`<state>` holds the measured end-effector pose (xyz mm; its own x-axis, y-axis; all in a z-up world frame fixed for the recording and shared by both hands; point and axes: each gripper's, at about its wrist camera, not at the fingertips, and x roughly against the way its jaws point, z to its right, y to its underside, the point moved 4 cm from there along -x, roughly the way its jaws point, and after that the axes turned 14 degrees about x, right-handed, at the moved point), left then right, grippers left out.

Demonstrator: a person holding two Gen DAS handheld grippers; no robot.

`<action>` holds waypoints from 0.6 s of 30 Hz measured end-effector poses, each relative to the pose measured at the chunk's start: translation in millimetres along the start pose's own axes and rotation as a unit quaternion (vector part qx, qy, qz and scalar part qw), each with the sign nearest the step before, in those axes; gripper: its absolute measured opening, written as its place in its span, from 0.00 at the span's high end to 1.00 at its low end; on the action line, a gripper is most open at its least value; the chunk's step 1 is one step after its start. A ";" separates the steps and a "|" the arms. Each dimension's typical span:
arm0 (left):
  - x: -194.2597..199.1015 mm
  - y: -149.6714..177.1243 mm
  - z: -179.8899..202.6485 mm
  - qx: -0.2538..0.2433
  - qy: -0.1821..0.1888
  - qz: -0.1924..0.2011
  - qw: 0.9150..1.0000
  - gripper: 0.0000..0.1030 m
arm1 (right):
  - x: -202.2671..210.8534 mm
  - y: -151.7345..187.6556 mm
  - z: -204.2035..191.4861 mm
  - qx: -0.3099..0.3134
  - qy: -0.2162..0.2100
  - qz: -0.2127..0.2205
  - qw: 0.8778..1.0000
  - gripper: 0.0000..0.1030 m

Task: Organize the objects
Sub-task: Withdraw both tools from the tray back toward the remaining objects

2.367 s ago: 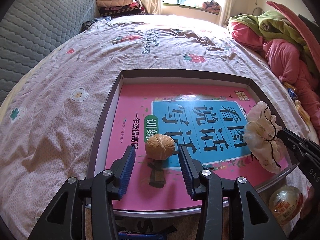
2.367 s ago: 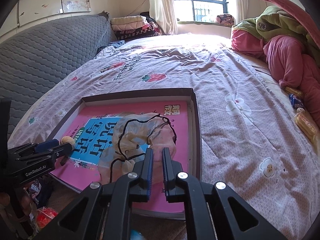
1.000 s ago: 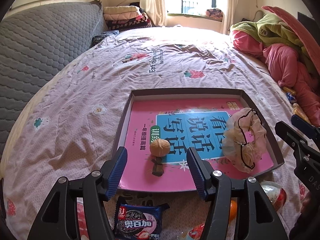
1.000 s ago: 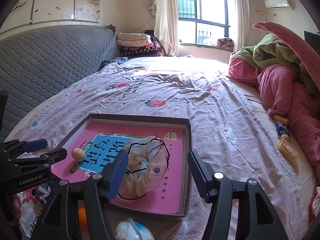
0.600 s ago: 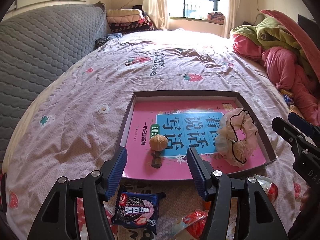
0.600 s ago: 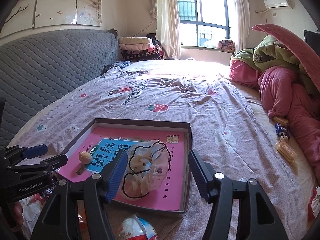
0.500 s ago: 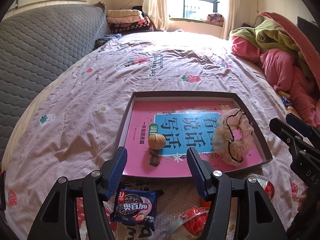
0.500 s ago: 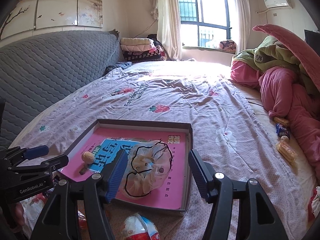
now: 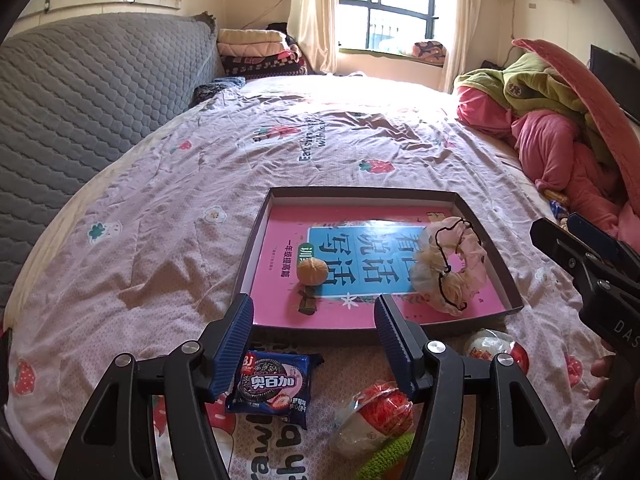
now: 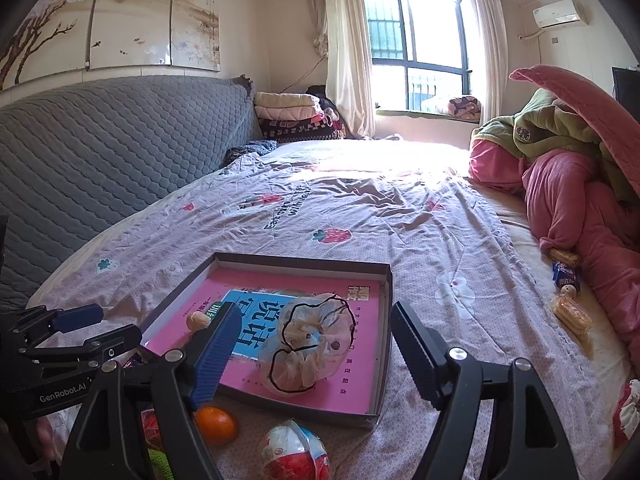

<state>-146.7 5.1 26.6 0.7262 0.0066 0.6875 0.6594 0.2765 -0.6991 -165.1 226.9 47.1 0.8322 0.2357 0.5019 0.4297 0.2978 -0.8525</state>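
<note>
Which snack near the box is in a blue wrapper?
The cookie packet, lying flat on the bed just below the left gripper. The two round snacks beside it are wrapped in red and white instead.

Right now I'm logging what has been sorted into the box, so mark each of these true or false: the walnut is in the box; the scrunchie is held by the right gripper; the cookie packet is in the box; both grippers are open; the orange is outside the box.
1. The walnut lies inside the box. True.
2. The scrunchie is held by the right gripper. False: it lies free in the box, and the gripper's fingers stand wide apart.
3. The cookie packet is in the box. False: it lies on the bedsheet, just in front of the box's near wall.
4. Both grippers are open. True: the left gripper is empty too.
5. The orange is outside the box. True.
</note>
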 end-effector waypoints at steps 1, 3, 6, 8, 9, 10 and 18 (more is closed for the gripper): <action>1.9 1.4 -0.9 0.001 0.000 0.001 1.000 0.37 | 1.5 -0.2 0.0 0.000 0.001 0.002 1.000 0.24; 5.5 4.8 -1.7 0.001 0.004 0.002 1.000 0.37 | 3.7 -0.4 -0.8 0.000 0.001 0.004 1.000 0.24; 9.2 11.5 -2.1 -0.003 0.009 0.001 1.000 0.37 | 6.8 1.0 -4.3 0.000 0.001 0.006 1.000 0.24; 11.4 15.9 -1.9 -0.009 0.013 0.002 1.000 0.37 | 8.9 2.0 -6.3 0.002 0.002 0.007 1.000 0.23; 12.6 17.9 -1.6 -0.011 0.013 0.002 1.000 0.37 | 9.8 2.5 -7.3 0.003 0.001 0.008 1.000 0.23; 13.7 20.6 -2.1 -0.013 0.014 0.002 1.000 0.37 | 11.1 3.2 -8.6 0.005 0.001 0.008 1.000 0.23; 20.0 37.1 -13.8 -0.016 0.021 -0.002 1.000 0.37 | 20.1 16.3 -16.6 0.018 0.003 0.005 1.000 0.23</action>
<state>-105.0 2.2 11.7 0.7305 -0.0341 0.6820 0.6676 0.2458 -0.7028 -135.6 221.1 40.8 0.8391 0.2327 0.4917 0.4080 0.3287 -0.8518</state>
